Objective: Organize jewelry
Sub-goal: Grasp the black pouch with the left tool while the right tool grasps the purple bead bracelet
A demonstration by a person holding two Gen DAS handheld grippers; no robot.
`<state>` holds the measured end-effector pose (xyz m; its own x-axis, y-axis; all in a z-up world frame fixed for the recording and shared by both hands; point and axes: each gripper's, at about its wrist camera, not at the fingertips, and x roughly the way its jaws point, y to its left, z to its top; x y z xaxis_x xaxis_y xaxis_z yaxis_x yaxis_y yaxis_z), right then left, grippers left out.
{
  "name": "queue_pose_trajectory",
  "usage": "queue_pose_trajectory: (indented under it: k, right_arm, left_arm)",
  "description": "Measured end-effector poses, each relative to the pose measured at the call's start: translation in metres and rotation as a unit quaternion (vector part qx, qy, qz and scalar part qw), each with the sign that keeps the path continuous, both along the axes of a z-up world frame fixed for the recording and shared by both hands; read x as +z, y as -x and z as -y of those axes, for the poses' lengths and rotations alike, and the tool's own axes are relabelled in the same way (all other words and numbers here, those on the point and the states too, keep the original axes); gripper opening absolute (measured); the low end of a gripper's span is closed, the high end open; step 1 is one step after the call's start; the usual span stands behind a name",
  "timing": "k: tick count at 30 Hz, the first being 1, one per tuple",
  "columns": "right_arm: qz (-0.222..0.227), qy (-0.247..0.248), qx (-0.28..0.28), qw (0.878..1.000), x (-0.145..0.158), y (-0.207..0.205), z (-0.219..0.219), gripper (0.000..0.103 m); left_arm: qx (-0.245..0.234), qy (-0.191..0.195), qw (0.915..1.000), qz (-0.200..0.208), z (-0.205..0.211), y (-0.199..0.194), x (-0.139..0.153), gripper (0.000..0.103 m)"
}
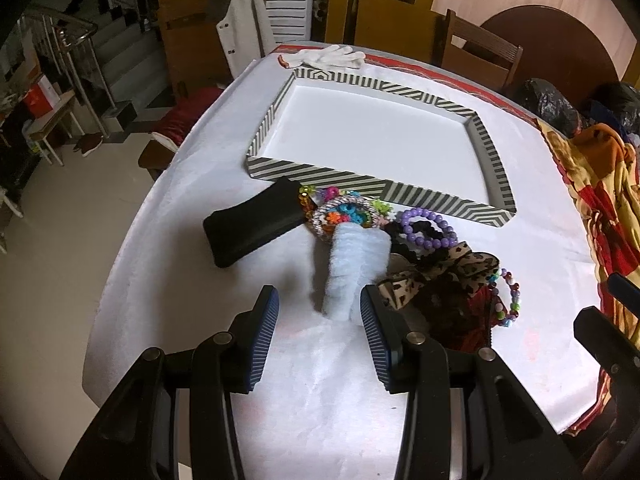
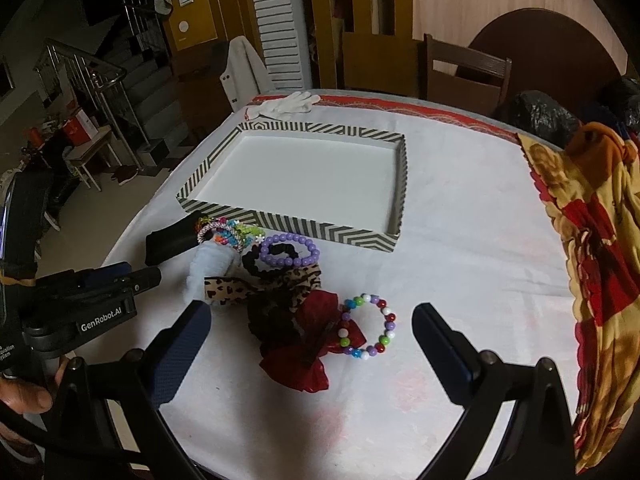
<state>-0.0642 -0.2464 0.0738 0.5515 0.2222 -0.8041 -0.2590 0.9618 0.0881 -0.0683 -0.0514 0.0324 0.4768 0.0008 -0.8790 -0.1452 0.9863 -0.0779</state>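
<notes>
The jewelry pile (image 2: 280, 280) lies tangled on the worktop (image 2: 460, 240) just before the empty striped tray (image 2: 360, 236); beads, bows and a fluffy blue band (image 1: 352, 268) overlap. Lifting 1 piece could drag its neighbours. My left gripper (image 1: 320, 320) gapes around the band; my right gripper (image 2: 312, 328) spreads wide, empty.

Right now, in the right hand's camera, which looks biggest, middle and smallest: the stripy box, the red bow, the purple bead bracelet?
1. Stripy box, biggest by far, though it lies farthest away.
2. Red bow.
3. Purple bead bracelet, smallest. The bow sits nearer the camera, so that gap may look bigger than it really is.
</notes>
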Motion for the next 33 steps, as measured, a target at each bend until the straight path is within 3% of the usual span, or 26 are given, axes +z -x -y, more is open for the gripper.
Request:
queue_pose_trajectory:
  k: [6, 13, 19, 28, 33]
  right_arm:
    - [-0.004, -0.001, 0.008, 1.000, -0.005, -0.006, -0.007, 0.102]
    - [-0.018, -0.025, 0.027, 0.999, -0.015, -0.020, -0.012, 0.102]
    - [-0.027, -0.049, 0.052, 0.997, -0.022, -0.041, -0.029, 0.099]
    - [-0.049, -0.039, 0.059, 0.996, -0.043, -0.081, -0.037, 0.094]
    - [-0.079, -0.041, 0.053, 0.995, -0.064, -0.099, -0.028, 0.093]
  left_arm:
    - [0.006, 0.007, 0.9999, -0.010, -0.013, -0.004, -0.006, 0.047]
    - [0.046, 0.062, 0.9960, -0.045, -0.054, -0.011, -0.024, 0.047]
    - [0.050, 0.066, 0.9958, -0.040, -0.075, -0.023, -0.031, 0.047]
    - [0.006, 0.073, 0.9964, -0.043, -0.085, -0.054, -0.045, 0.049]
    - [-0.065, 0.051, 0.9952, -0.053, -0.084, -0.069, -0.057, 0.053]
